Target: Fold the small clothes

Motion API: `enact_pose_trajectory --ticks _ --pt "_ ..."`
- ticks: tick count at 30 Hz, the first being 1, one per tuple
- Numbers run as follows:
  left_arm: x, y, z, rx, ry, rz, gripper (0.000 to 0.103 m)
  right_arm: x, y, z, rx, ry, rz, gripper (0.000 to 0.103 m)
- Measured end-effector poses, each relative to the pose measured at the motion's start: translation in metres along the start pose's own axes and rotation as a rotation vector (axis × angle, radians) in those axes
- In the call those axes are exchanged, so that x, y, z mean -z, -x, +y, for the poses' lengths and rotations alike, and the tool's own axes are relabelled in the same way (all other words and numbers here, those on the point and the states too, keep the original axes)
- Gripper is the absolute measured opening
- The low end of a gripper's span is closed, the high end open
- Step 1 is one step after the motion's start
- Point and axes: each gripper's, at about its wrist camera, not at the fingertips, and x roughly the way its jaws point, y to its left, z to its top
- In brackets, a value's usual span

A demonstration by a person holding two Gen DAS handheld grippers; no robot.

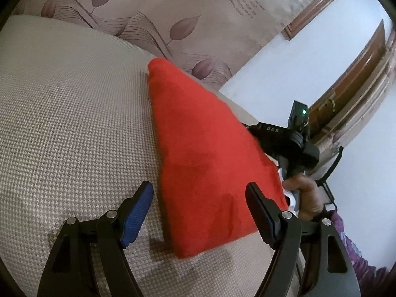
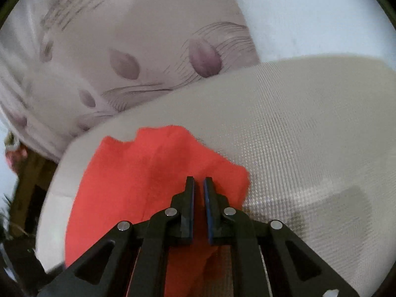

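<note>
A red cloth (image 1: 205,153) lies on a beige textured mattress (image 1: 69,113), raised along its right side. My left gripper (image 1: 200,193) is open, its fingers either side of the cloth's near end and just above it. My right gripper (image 2: 199,185) is shut on the red cloth (image 2: 138,173), with fabric pinched between its blue pads. In the left wrist view the right gripper's body (image 1: 284,143) and the hand holding it (image 1: 304,193) show behind the cloth's lifted edge.
A curtain with purple leaf print (image 1: 173,19) hangs behind the mattress. A pale wall (image 1: 284,69) and wooden door frames (image 1: 356,69) are at the right. The mattress edge (image 2: 49,198) drops off at the left in the right wrist view.
</note>
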Motion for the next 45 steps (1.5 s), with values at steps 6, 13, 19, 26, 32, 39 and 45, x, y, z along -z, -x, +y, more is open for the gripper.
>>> enact_pose_trajectory --ticks 6,13,19,26,32,39,45 --pt "0.0 0.0 -0.007 -0.035 -0.058 0.003 0.077 -0.003 0.005 -0.002 0.002 -0.012 -0.009 0.008" --pt "0.003 0.006 -0.024 -0.147 -0.161 -0.028 0.078 0.043 0.076 0.012 -0.022 -0.014 -0.203 0.047" --pt "0.012 0.024 -0.046 -0.278 -0.268 -0.114 0.09 0.086 0.1 0.034 0.044 0.077 -0.204 0.055" --pt "0.017 0.035 -0.067 -0.394 -0.367 -0.175 0.096 0.116 0.122 0.069 0.09 0.175 -0.24 0.06" --pt "0.016 0.038 -0.076 -0.435 -0.422 -0.2 0.1 0.125 0.132 0.084 0.071 0.21 -0.242 0.072" --pt "0.005 0.03 -0.072 -0.481 -0.453 -0.199 0.1 0.104 0.12 0.053 0.057 0.126 -0.197 0.08" --pt "-0.012 0.014 -0.06 -0.528 -0.463 -0.192 0.1 0.083 0.102 0.021 0.054 0.046 -0.159 0.08"
